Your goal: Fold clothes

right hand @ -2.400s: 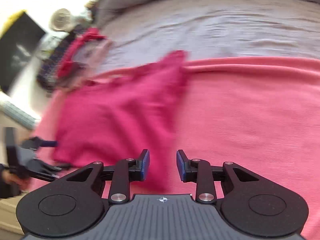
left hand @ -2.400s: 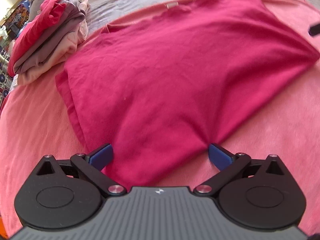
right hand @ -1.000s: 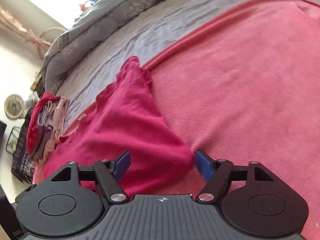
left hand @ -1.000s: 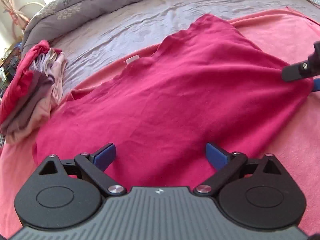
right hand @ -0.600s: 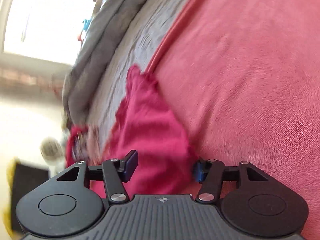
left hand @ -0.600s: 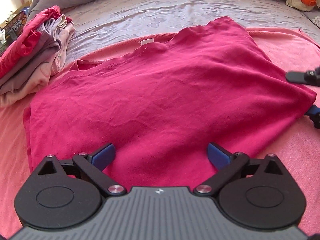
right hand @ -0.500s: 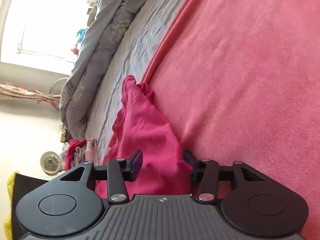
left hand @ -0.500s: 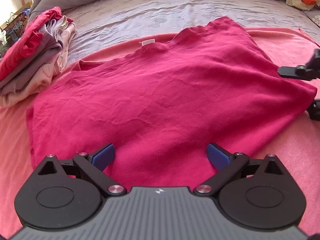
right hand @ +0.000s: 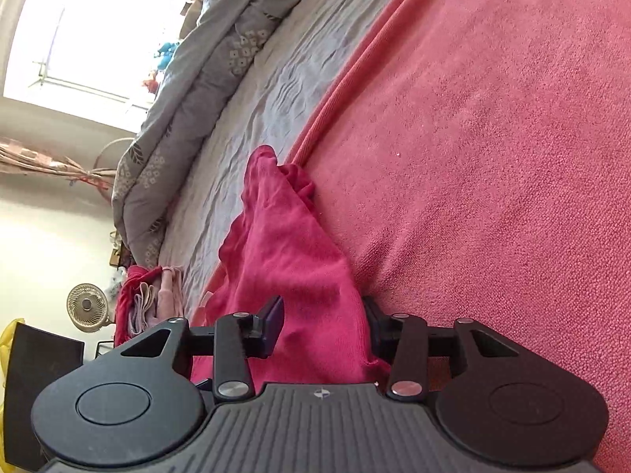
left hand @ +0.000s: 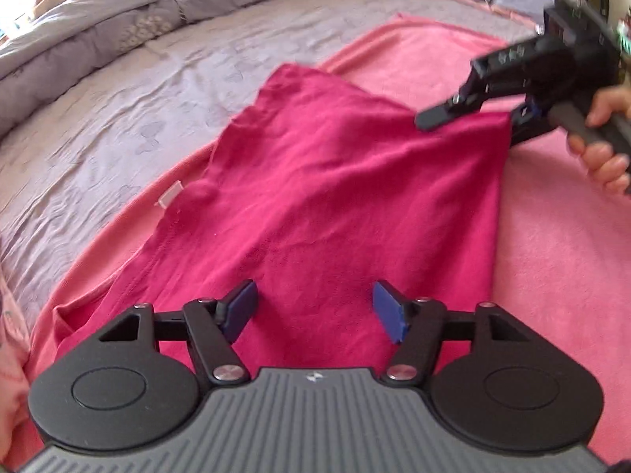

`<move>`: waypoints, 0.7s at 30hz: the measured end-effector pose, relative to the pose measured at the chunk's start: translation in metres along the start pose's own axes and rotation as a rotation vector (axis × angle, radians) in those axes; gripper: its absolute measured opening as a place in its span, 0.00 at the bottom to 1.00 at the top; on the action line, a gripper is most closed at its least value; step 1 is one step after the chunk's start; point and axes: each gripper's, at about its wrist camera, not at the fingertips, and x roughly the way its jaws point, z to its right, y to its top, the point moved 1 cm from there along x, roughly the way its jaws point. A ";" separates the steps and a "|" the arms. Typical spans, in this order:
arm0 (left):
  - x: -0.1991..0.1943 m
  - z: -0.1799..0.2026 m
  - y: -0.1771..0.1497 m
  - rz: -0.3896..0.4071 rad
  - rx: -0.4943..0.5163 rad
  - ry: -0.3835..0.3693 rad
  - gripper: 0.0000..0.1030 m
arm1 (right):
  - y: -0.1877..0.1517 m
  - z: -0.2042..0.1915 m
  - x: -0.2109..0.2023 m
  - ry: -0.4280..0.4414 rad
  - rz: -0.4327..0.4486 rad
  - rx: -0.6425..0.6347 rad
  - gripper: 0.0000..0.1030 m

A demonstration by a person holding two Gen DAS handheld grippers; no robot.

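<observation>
A crimson shirt (left hand: 335, 181) lies spread on a pink blanket (left hand: 552, 256), its white label (left hand: 170, 197) at the far-left edge. My left gripper (left hand: 314, 311) hovers over the shirt's near part. Its jaws are closing with fabric between the blue pads (left hand: 240, 311), which do not press on it. My right gripper (right hand: 323, 325) is shut on a bunched corner of the shirt (right hand: 284, 244). In the left wrist view one of its fingers (left hand: 445, 112) lies over that far-right corner, and a person's hand (left hand: 603, 146) holds the handle.
The pink blanket (right hand: 493, 157) covers the right of a bed with a grey sheet (left hand: 118, 98) and a rolled grey duvet (left hand: 98, 27) at the back. A stack of folded clothes (right hand: 150, 299) sits at the far left, beside a small fan (right hand: 87, 307).
My left gripper has swung right over the shirt and its jaws have narrowed. My right gripper has rolled and its jaws have closed in onto the shirt's corner.
</observation>
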 end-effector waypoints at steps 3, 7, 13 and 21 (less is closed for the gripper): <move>0.008 -0.004 0.000 0.010 -0.035 -0.021 0.72 | 0.001 0.000 0.003 0.008 0.008 -0.007 0.43; 0.005 -0.005 0.004 -0.012 -0.026 -0.029 0.72 | 0.009 -0.003 0.016 0.062 0.002 -0.026 0.51; -0.005 -0.015 -0.004 -0.029 -0.045 -0.026 0.75 | 0.022 -0.020 0.025 0.012 -0.083 -0.166 0.28; -0.040 -0.025 -0.038 -0.094 -0.184 0.127 0.76 | 0.023 -0.060 0.017 -0.016 -0.145 -0.316 0.18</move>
